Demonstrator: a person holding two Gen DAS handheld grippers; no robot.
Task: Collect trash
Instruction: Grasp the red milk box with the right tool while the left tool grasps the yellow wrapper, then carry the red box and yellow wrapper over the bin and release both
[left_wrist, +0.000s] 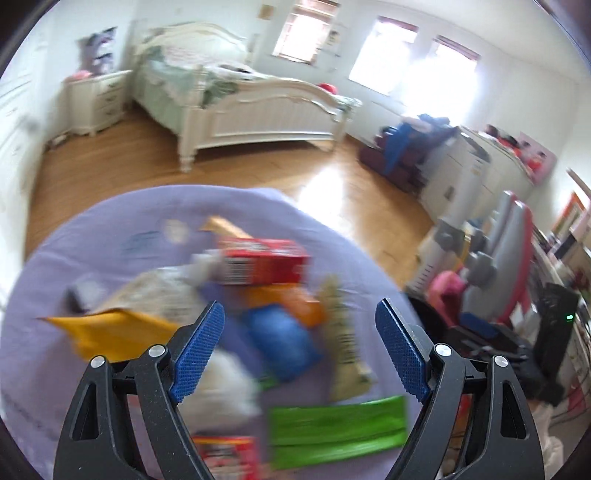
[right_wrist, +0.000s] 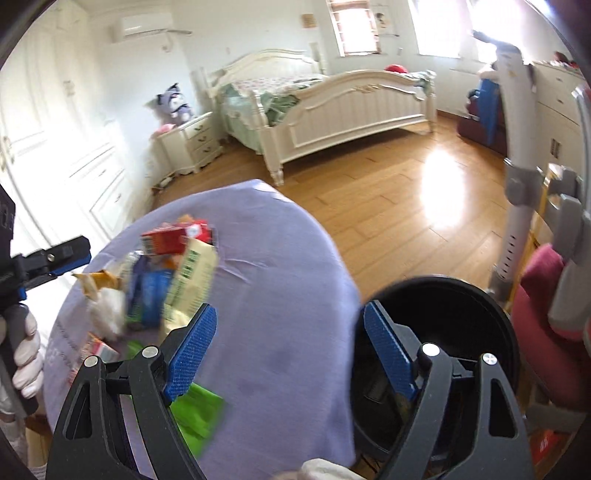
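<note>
Left claw: fingers spread wide, nothing between them, hanging above a round table draped in a lilac cloth. The trash lies in a loose heap on that cloth, directly ahead of and beneath the claw. Beyond its tips sits a red carton; between the fingers, a blue packet touching an orange wrapper. Off the left finger lies a yellow envelope; just inside the right finger, a pale printed wrapper; nearest the claw's base, a green packet. The heap is blurred, so finer detail cannot be told.

Right claw: likewise spread and empty, over a bare stretch of cloth. The heap lies ahead and to its left. A black bin stands on the floor behind its right finger, just beside the table edge.
</note>
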